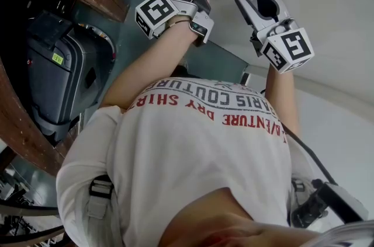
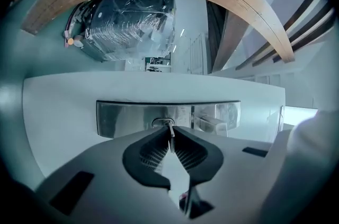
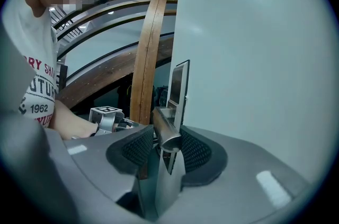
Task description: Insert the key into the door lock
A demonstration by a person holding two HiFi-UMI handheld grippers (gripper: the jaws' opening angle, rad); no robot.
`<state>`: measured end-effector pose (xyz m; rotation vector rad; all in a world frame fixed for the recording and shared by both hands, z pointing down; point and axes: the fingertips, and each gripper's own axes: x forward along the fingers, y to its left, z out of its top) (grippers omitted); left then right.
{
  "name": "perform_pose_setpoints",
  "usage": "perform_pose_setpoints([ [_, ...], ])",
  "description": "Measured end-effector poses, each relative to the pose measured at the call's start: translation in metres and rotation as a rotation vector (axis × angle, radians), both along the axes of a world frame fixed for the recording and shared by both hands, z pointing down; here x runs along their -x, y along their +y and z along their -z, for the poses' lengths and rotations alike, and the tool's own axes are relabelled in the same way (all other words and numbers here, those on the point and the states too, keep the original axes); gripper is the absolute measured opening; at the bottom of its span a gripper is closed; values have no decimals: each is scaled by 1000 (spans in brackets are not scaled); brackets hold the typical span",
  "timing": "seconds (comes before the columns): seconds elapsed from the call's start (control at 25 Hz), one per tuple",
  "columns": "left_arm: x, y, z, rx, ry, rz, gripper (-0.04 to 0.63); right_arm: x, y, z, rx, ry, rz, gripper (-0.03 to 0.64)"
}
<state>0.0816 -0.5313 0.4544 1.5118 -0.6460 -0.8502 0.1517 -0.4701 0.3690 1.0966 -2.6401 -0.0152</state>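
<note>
Left gripper (image 2: 171,135) is pinching the key (image 2: 169,126), tip at the lock (image 2: 162,123): likely light, stiff, slippery metal, best gripped flat across its head. Right gripper (image 3: 166,139) is clamping the handle (image 3: 165,128).

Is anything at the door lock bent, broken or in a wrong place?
Nothing stands out. The left gripper holds the thin metal key straight, its tip at the keyhole of the intact silver lock plate.

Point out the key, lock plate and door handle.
key (image 2: 171,135): left gripper view, blade between the jaws
lock plate (image 2: 122,117): left gripper view, bare metal left of keyhole
door handle (image 3: 170,142): right gripper view, bar's rounded end
</note>
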Motion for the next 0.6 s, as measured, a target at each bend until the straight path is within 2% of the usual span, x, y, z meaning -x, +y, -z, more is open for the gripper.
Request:
perform_pose_setpoints([
  [0.4, -5, -8, -1, -15, 0, -6, 23, -2, -3, -2, 2, 5, -3, 149],
  [0.6, -6, -5, 1, -49, 1, -23, 23, -1, 4, -6, 1, 9, -19, 150],
])
